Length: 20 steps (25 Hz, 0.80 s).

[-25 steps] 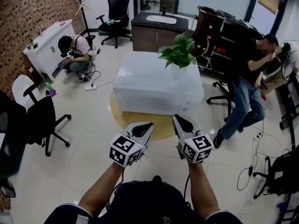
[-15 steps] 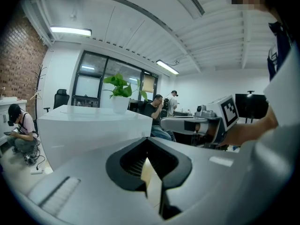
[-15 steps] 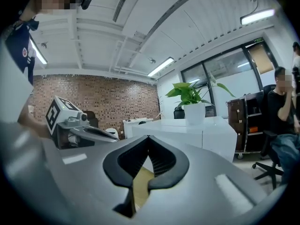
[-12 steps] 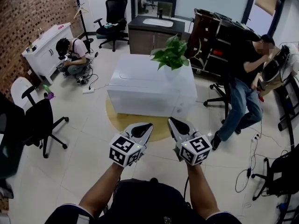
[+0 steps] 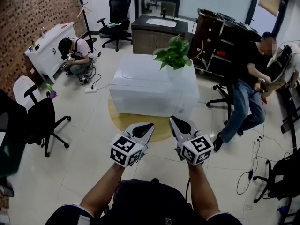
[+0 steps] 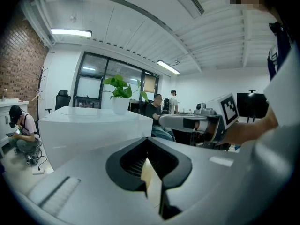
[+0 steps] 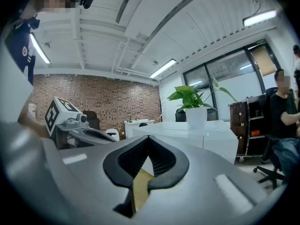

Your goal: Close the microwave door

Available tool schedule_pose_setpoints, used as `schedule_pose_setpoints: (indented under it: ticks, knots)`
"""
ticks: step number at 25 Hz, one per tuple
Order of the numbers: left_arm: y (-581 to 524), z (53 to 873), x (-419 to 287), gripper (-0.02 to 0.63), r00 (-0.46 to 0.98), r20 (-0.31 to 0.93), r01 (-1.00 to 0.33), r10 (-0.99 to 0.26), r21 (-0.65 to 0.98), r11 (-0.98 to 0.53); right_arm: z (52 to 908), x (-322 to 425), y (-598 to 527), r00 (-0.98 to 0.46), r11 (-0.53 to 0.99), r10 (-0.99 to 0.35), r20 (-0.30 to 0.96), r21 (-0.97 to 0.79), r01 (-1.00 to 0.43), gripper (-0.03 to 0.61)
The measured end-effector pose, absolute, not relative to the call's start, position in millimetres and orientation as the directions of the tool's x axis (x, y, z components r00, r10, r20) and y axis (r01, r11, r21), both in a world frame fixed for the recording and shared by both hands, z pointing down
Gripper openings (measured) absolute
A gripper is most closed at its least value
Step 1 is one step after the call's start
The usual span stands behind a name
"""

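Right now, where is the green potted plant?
In the head view the potted plant stands at the far right corner of the white counter, near the dark cabinet.

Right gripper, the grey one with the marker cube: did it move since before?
No. The right gripper sits as near the round yellow floor mat as before.

What the crouching person (image 5: 74, 54) (far left) handles is too small to tell, and likewise for the seated person (image 5: 248, 86)
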<state>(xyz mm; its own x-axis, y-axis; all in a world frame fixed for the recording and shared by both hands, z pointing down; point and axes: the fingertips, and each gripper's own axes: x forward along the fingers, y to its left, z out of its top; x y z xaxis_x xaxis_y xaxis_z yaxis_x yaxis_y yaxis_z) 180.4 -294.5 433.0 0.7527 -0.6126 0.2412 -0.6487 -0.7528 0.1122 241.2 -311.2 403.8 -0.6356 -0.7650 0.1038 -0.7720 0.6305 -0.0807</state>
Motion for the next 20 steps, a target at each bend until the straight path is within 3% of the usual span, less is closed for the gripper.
schedule_pose_setpoints:
  ticks: [20]
  knots:
    - [-291.0,432.0,188.6,0.009,0.75,0.241,-0.652,-0.616,0.112,-0.75,400.1,246.1,-310.1,-0.638,0.633,-0.763,0.103,-0.08,-0.77,0.002]
